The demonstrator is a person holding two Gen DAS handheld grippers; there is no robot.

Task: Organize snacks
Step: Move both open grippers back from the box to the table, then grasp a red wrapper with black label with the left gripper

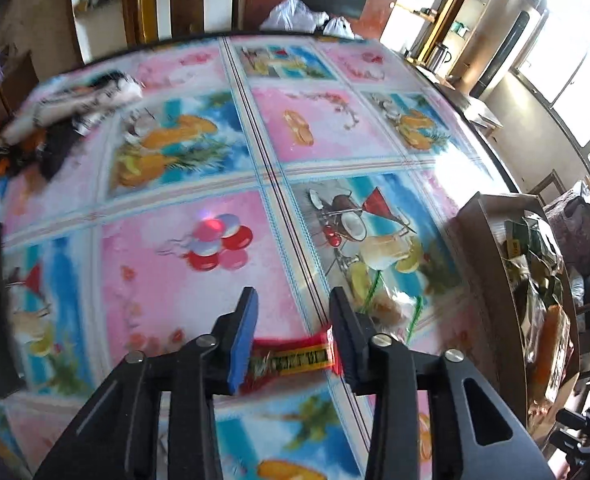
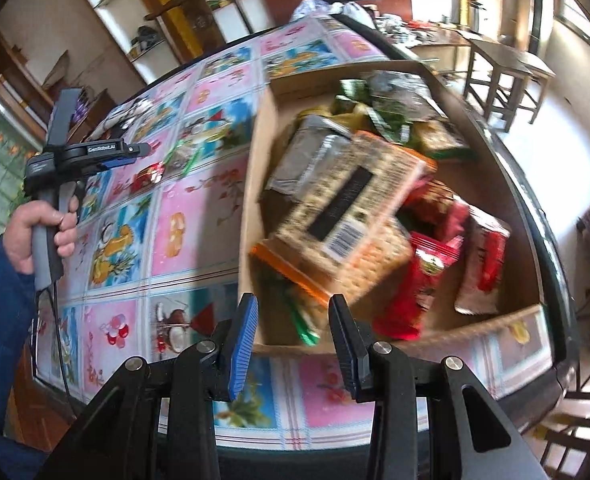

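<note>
On the tabletop [image 1: 335, 128], which is covered by a glossy pink-and-blue cloth printed with fruit and drinks, the sorting of snacks is part-way through. A shallow brown cardboard box [image 2: 251, 184] near the tabletop's right edge already holds a jumble of packets: a flat tan cracker pack, crinkled green wrappers and several red pouches.

The step in hand looks like the pick-up of one of the last loose items. The left tool [image 1: 293, 334] points steeply down over a small red-and-yellow foil-wrapped snack bar [image 1: 291, 358], which lies crosswise between the blue-padded finger and the black one. Its ends reach both pads, and the jaws stand narrowed around it, so the bar appears pinched, though motion blur leaves it unclear how firm the hold is. In the right wrist view this tool shows at the left, carried by a hand in a dark blue sleeve. Just beyond the bar lies a clear cellophane packet with green edges and pale brown pieces [image 1: 391, 304], still out on the cloth.

The right tool [image 2: 293, 334] hovers above the near-left corner of the box with its jaws partly apart and nothing between them.

The next move probably calls for lifting the bar clear of the cloth, carrying it rightward over the box wall, and letting go above a gap between packets. The clear packet would follow.
</note>
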